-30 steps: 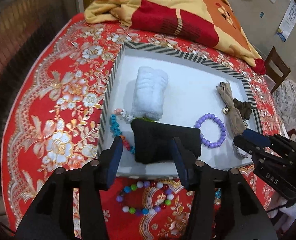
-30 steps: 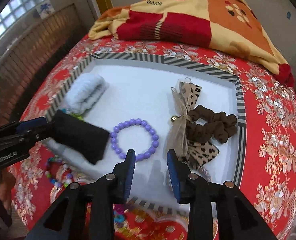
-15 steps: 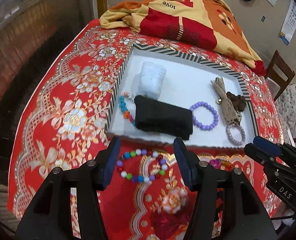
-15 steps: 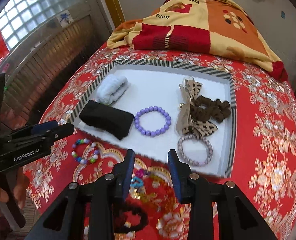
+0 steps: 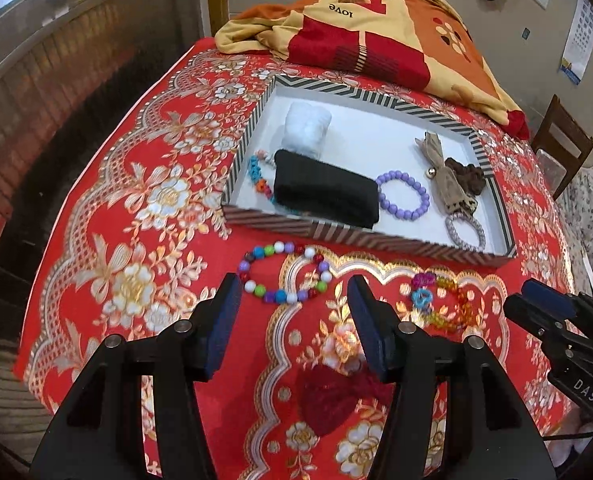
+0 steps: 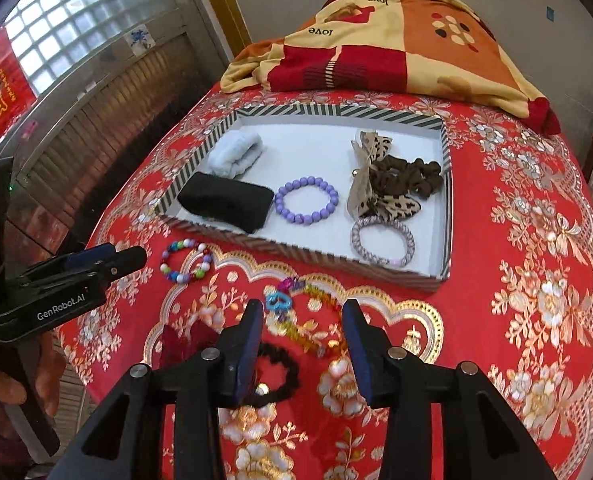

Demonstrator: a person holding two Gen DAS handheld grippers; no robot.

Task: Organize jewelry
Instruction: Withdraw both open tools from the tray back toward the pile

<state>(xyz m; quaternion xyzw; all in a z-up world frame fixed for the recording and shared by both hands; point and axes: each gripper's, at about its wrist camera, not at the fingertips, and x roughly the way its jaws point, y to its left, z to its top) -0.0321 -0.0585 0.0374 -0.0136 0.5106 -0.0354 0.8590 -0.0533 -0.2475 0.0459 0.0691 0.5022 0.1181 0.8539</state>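
Observation:
A striped-rim white tray (image 5: 360,236) (image 6: 296,244) holds a black headband (image 5: 324,194) (image 6: 228,202), a white roll (image 5: 306,128), a purple bead bracelet (image 5: 404,196) (image 6: 306,200), a leopard bow (image 6: 370,176), a brown scrunchie (image 6: 408,176) and a silver hair tie (image 6: 382,240). On the red cloth in front lie a multicolour bead bracelet (image 5: 284,272) (image 6: 186,262), a colourful chain (image 5: 436,300) (image 6: 296,308), a black scrunchie (image 6: 276,376) and a dark red scrunchie (image 5: 328,396). My left gripper (image 5: 294,312) is open and empty just before the bead bracelet. My right gripper (image 6: 302,328) is open and empty over the chain.
A red, orange and yellow blanket (image 5: 376,28) (image 6: 396,40) is heaped at the table's far end. The table edge drops off at the left toward a slatted wall (image 5: 76,60). A wooden chair (image 5: 560,148) stands at the right.
Both grippers have drawn back from the tray toward the table's front. The black headband, held by the left gripper a second ago, now lies in the tray.

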